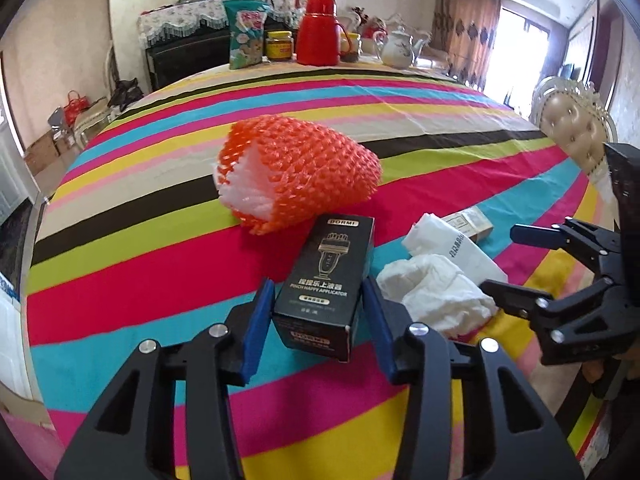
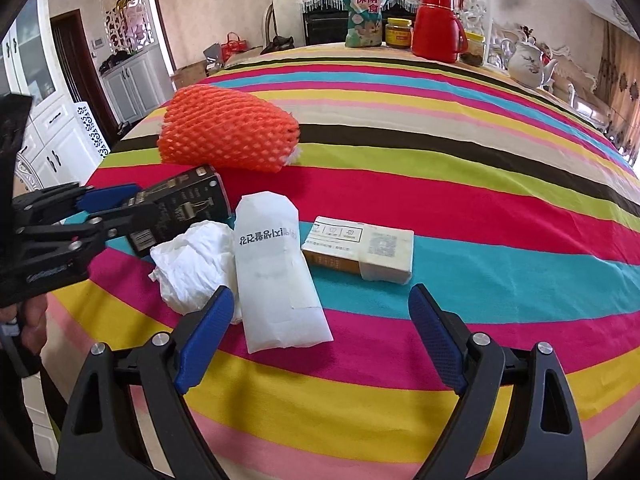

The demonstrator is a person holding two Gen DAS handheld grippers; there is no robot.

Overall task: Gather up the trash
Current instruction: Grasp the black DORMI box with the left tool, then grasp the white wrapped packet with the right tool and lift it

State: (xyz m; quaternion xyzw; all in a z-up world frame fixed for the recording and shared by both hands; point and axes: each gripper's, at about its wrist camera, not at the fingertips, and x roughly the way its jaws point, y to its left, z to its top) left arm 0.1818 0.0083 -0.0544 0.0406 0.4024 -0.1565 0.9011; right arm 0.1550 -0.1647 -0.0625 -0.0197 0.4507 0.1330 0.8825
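Nearest in the left wrist view, the left gripper [image 1: 318,312] has its blue pads set against both sides of a black box [image 1: 326,284] that stands on the striped tablecloth [image 1: 140,280], so it grips the box; the right wrist view shows the same grip from the side, the box [image 2: 188,204] lying slanted between the fingers, though the far pad is hidden there. The right gripper [image 2: 320,332] stands wide open with nothing between its pads, low over a white paper pouch [image 2: 276,272] printed with dark characters; its left finger [image 2: 206,328] overlaps a crumpled white tissue [image 2: 192,264] that touches the pouch, and whether it presses on the tissue is hard to tell. Just beside the pouch lies a cream carton [image 2: 360,254], of which the left view catches only a corner [image 1: 470,226]. Beyond the box lies an orange foam net [image 1: 300,172], whose white open end only the left view shows. At the far edge stand a snack bag [image 2: 366,14], a yellow-lidded jar [image 2: 399,32], a red thermos [image 2: 436,24] and a white teapot [image 2: 528,62]; the left view adds a tufted chair back [image 1: 576,136].
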